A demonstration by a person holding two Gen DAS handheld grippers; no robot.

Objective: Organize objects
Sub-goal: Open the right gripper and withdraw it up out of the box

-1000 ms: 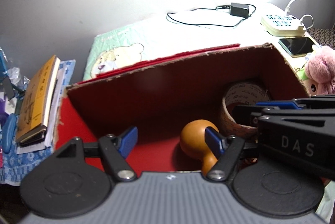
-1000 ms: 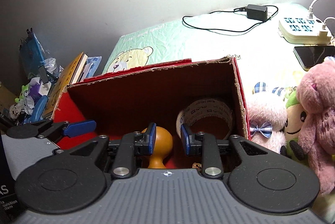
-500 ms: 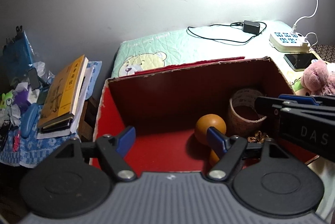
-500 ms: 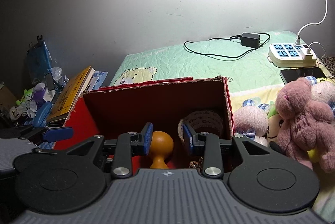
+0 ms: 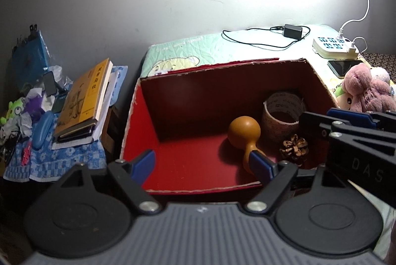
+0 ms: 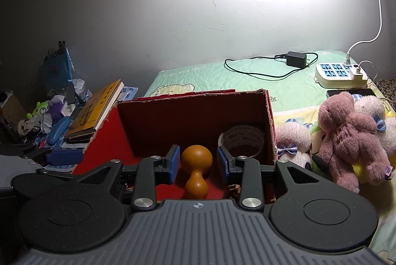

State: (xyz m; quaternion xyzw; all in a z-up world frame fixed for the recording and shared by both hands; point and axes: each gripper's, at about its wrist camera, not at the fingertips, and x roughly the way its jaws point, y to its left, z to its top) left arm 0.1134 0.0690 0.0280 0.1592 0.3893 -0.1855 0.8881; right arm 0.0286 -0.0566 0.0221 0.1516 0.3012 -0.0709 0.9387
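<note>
A red cardboard box (image 5: 138,121) stands open on the bed; it also shows in the right wrist view (image 6: 269,124). Inside it lie an orange gourd (image 5: 243,132), a roll of printed tape (image 5: 283,109) and a pine cone (image 5: 294,146). The gourd (image 6: 196,161) and tape roll (image 6: 241,138) show in the right wrist view too. My left gripper (image 5: 201,164) is open and empty above the box's near edge. My right gripper (image 6: 198,163) is open and empty, its pads either side of the gourd but above it. Pink and white plush toys (image 6: 346,136) lie right of the box.
A stack of books (image 5: 81,104) and clutter sit on a blue cloth at the left. A power strip (image 6: 340,73), a phone (image 5: 342,67) and a black charger with cable (image 6: 295,59) lie on the green bedcover behind the box. A grey wall is behind.
Both grippers have pulled back and up from the box; the whole box and pine cone now show. Both stay open and empty. The objects in the box have not moved.
</note>
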